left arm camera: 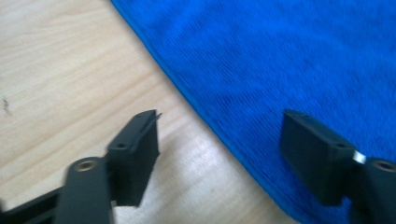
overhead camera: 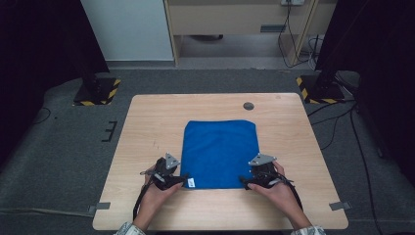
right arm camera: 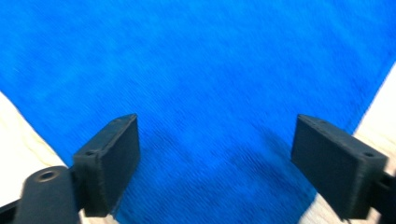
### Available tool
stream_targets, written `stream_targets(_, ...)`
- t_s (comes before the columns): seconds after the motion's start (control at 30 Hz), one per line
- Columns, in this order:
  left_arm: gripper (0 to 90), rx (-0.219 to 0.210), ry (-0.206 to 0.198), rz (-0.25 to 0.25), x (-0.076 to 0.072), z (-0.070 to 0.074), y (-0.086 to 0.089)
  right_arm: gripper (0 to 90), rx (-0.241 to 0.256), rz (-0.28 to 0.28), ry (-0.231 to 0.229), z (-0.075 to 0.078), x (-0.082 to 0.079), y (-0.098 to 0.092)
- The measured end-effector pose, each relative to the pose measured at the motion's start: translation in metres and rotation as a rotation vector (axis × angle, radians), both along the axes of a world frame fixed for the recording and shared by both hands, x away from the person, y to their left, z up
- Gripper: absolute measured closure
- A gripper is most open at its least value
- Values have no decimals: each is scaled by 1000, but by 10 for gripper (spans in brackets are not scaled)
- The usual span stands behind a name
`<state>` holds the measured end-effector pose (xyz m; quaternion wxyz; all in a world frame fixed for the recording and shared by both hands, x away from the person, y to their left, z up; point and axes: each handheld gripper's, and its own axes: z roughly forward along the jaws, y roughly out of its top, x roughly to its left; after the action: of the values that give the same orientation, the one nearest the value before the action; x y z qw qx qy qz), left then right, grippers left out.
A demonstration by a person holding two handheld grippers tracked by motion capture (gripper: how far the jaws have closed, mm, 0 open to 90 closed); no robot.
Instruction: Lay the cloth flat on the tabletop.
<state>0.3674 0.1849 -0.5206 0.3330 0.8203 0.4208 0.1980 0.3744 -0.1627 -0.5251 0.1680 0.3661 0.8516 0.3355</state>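
Observation:
A blue cloth [overhead camera: 220,152] lies flat in the middle of the wooden table [overhead camera: 147,122], with a small white tag [overhead camera: 191,182] at its near left corner. My left gripper [overhead camera: 183,179] is open at that near left corner; in the left gripper view its jaws straddle the cloth's edge [left arm camera: 205,121], one over wood, one over the blue cloth [left arm camera: 289,56]. My right gripper [overhead camera: 243,181] is open at the near right corner, its jaws spread over the blue cloth [right arm camera: 210,93]. Neither holds anything.
A round grommet [overhead camera: 248,105] sits in the table near its far edge. Tape tabs [overhead camera: 339,205] mark the near corners. Black stands with yellow-black striped bases [overhead camera: 97,92] flank the table on the carpet, with cables [overhead camera: 342,122] at the right.

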Motion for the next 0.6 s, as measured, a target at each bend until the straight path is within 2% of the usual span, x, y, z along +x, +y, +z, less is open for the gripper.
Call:
stream_targets(0.07, 198, -25, -16, 11, 2, 3, 3, 101, 41, 3, -12, 3, 1, 3)
stream_targets(0.17, 146, -54, -15, 19, 5, 5, 9, 99, 87, 18, 5, 7, 4, 10)
stream_targets(0.37, 93, -96, -49, -5, 9, 13, 17, 95, 102, 69, -2, 13, 5, 27)
stream_targets(0.43, 85, -104, -56, 1, 10, 15, 21, 94, 103, 86, 1, 15, 6, 34)
stream_targets(0.53, 63, -91, -66, 25, 12, 15, 26, 108, 89, 100, 2, 18, 9, 44)
stream_targets(0.6, 63, -97, -56, 32, 13, 14, 30, 120, 92, 97, -1, 19, 13, 50)
